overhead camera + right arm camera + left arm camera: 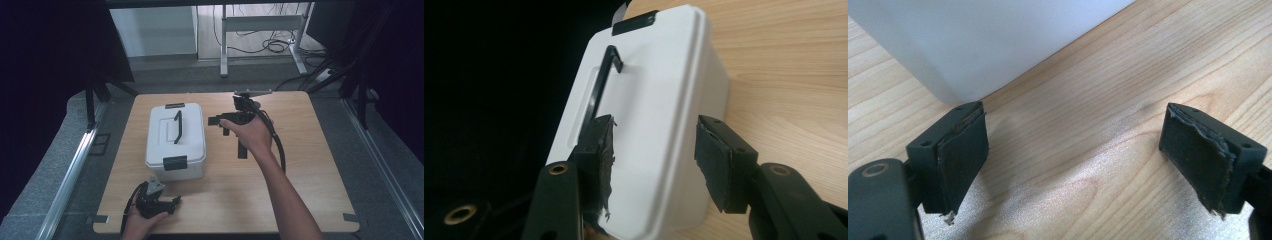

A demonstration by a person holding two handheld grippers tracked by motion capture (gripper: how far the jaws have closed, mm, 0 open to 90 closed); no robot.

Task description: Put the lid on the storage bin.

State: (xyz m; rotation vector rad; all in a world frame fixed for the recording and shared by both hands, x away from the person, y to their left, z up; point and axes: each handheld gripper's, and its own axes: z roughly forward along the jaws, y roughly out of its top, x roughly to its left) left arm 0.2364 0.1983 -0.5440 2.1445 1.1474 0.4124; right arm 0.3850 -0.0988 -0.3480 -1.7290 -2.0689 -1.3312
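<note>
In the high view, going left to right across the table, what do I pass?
Left tongs at the near edge, open → white lidded box with its black handle → right tongs, open beside the box → the hand holding them.

- The box is plain white, with a black carry handle and black latches at both ends.
- The worktop is light wood with a fine, darker grain.
- The left gripper and right gripper are black, with dark, frayed-edged pads.
- A black cable trails from the right gripper.
</note>
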